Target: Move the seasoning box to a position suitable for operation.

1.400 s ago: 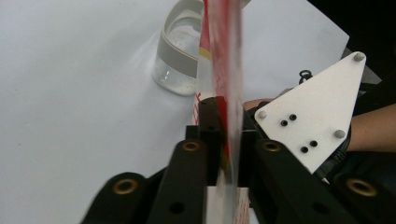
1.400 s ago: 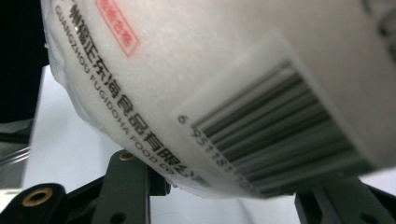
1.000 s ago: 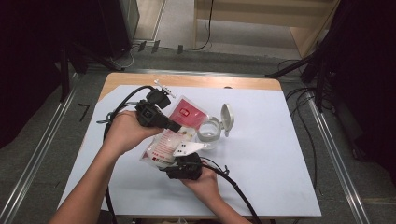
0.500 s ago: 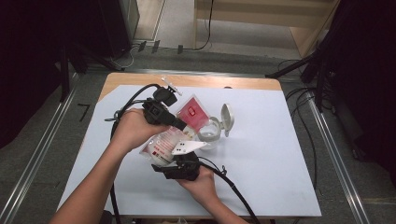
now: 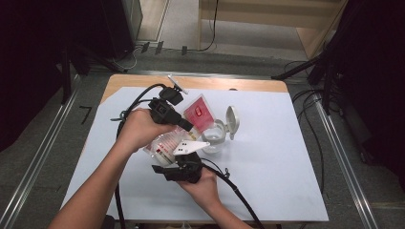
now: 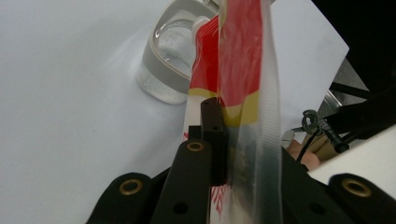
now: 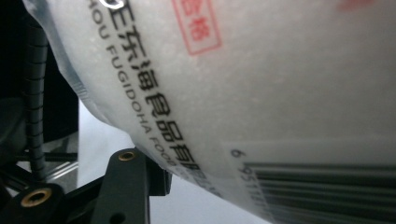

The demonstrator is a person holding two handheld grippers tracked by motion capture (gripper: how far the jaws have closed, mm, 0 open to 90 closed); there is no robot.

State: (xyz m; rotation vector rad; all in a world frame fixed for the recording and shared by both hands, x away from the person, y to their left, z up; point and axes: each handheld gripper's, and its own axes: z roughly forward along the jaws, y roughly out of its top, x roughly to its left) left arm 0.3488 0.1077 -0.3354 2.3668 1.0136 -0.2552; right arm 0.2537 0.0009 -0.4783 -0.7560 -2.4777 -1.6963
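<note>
A clear plastic bag (image 5: 165, 143) of white granules, with a red top (image 5: 198, 112), is held tilted above the table between both grippers. My left gripper (image 5: 187, 125) is shut on the bag's sealed top edge (image 6: 243, 60), its jaws pinched flat on the film. Lower down, my right gripper (image 5: 168, 161) grips the bag's full bottom part (image 7: 257, 93), and one black finger (image 7: 128, 182) presses against it. A small clear jar (image 5: 215, 138) with its flip lid (image 5: 232, 121) open stands just right of the bag. The red corner hangs over the jar's mouth (image 6: 163, 56).
A white sheet (image 5: 286, 162) covers the wooden table (image 5: 239, 85). Black cables (image 5: 239, 191) trail from both grippers across the near side. Metal rails run along the floor on both sides of the table, and dark equipment stands beyond.
The left hand and the bag's red top have edged slightly right toward the jar. The right hand has stayed in place under the bag.
</note>
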